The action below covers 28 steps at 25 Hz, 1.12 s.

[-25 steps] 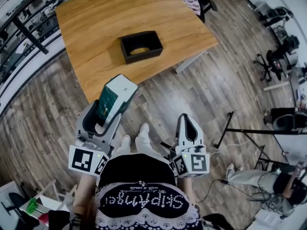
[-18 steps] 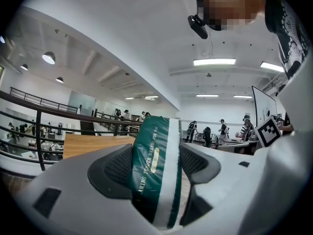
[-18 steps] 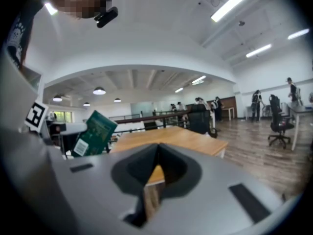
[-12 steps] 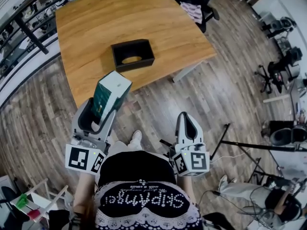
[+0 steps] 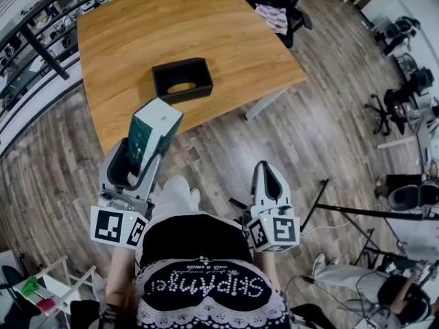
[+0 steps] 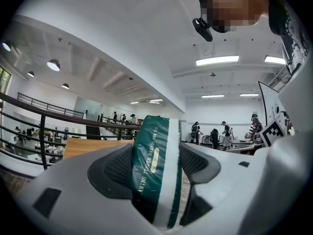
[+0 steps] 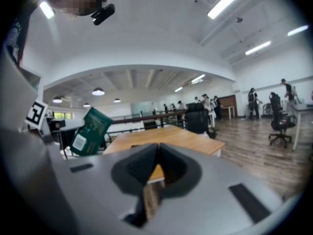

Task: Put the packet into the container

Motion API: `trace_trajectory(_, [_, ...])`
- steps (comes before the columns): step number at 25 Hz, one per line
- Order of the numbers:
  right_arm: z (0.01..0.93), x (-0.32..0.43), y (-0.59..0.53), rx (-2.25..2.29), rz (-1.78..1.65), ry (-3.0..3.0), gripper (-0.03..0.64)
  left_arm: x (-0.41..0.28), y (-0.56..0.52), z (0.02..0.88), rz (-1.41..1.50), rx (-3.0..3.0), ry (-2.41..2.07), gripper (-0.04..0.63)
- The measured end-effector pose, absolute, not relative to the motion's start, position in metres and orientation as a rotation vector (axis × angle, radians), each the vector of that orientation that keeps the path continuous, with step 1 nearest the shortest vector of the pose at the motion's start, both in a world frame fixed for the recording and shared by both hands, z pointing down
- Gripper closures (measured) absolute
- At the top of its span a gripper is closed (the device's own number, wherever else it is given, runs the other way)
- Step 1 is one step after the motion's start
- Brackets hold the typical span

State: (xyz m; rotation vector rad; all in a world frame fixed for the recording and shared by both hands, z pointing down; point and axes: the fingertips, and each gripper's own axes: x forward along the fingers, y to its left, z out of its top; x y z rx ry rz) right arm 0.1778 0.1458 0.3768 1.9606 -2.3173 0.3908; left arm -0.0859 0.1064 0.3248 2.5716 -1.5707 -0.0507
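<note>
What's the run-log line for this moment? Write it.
left gripper: shut on packet | right gripper: shut, empty | container: on table, packet not in

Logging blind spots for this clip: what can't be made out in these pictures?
- Inside the container: head view, too small; the pale patch could be anything.
- Lower end of the packet: left gripper view, hidden between the fingers.
- Far corner of the table: head view, cut off by the top edge.
</note>
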Motion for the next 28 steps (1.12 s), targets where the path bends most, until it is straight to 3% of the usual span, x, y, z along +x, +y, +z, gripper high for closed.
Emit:
trace_trajectory(15, [0.379,0.184,0.139,1.986,0.400,-2.303,0.581,-0.084,0.094,0.325,-0.051,2.571,-1.567,0.265])
trace_trajectory(28, [0.384,0.181,0.050,1.971,0.439,-2.271,0.581,-0.084,-0.002,0.329,-0.048,2.560,-1.537,0.267])
